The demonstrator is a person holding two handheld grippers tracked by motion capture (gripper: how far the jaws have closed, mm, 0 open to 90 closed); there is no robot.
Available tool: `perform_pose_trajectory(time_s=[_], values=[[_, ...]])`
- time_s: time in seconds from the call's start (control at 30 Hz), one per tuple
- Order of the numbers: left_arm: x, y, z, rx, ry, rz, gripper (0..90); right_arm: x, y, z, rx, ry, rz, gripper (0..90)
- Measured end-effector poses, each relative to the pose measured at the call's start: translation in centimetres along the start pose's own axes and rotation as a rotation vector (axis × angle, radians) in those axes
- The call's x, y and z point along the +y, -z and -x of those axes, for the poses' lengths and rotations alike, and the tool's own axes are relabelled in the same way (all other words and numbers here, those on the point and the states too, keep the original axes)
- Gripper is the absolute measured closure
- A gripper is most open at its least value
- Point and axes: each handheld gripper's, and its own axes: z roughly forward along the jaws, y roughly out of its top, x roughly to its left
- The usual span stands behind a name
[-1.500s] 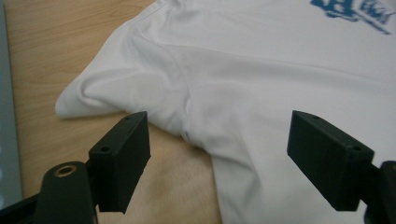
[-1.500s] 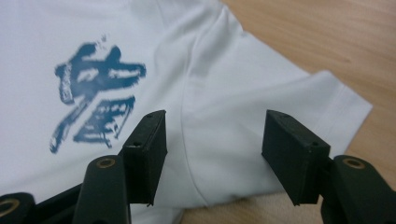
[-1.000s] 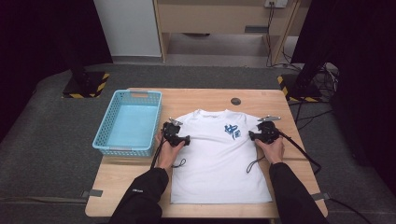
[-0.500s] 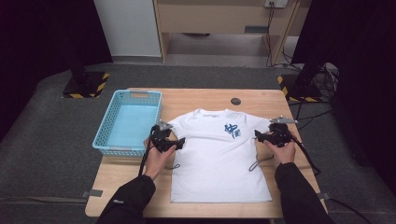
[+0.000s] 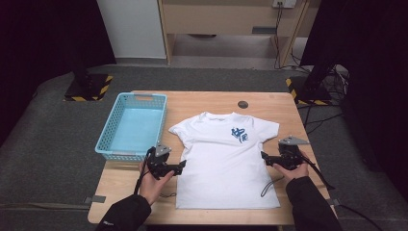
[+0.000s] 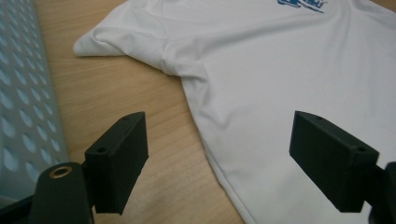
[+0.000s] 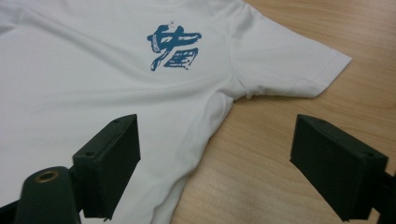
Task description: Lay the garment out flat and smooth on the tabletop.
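Observation:
A white T-shirt (image 5: 226,154) with a blue chest print (image 5: 238,134) lies flat on the wooden table (image 5: 202,98), collar away from me. My left gripper (image 5: 182,166) hovers at the shirt's left side seam, jaws wide apart and empty; in the left gripper view the shirt's edge (image 6: 280,84) runs between them. My right gripper (image 5: 263,157) hovers at the shirt's right side seam below the sleeve (image 7: 289,65). Its jaws have just been opening and hold nothing. The blue print (image 7: 175,45) lies ahead of them in the right gripper view.
A light blue plastic basket (image 5: 131,126) stands at the table's left, close to my left gripper, and fills the left margin of the left gripper view as a perforated basket wall (image 6: 23,93). A round grommet (image 5: 243,104) sits near the far edge. Black cables trail across the shirt's lower hem.
Both hands have drawn back toward me and outward, from the shirt's shoulders down to its side seams. The shirt now lies spread with both sleeves out.

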Motion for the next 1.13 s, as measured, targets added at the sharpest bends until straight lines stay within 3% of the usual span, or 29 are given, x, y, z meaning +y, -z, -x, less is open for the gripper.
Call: perform_pose_trajectory(time_s=[0.07,0.13,0.27,0.53,0.77,0.93,1.13], values=[[-0.2,0.3,0.6,0.001,-0.028,-0.017,18.9,-0.5,0.3,-0.1,0.002,0.001,0.011,14.1],[-0.7,0.7,1.1,-0.010,-0.016,-0.004,19.4,-0.7,0.6,-0.2,0.002,0.001,0.006,13.7],[-1.4,1.0,1.4,-0.014,-0.004,-0.031,19.6,-1.0,0.9,-0.4,0.009,-0.001,-0.006,11.7],[-3.1,1.8,0.4,0.009,0.050,-0.091,19.7,-2.0,1.1,-0.2,0.018,0.007,-0.060,9.3],[-4.2,2.0,-0.3,0.004,0.030,-0.160,18.4,-2.7,1.3,0.4,0.015,0.004,-0.101,6.2],[-4.9,2.3,-1.1,0.040,0.055,-0.202,17.5,-3.4,1.5,0.9,0.010,0.002,-0.130,6.1],[-5.5,2.7,-2.2,0.091,0.084,-0.213,15.9,-4.0,1.6,1.9,-0.015,0.006,-0.136,6.2]])
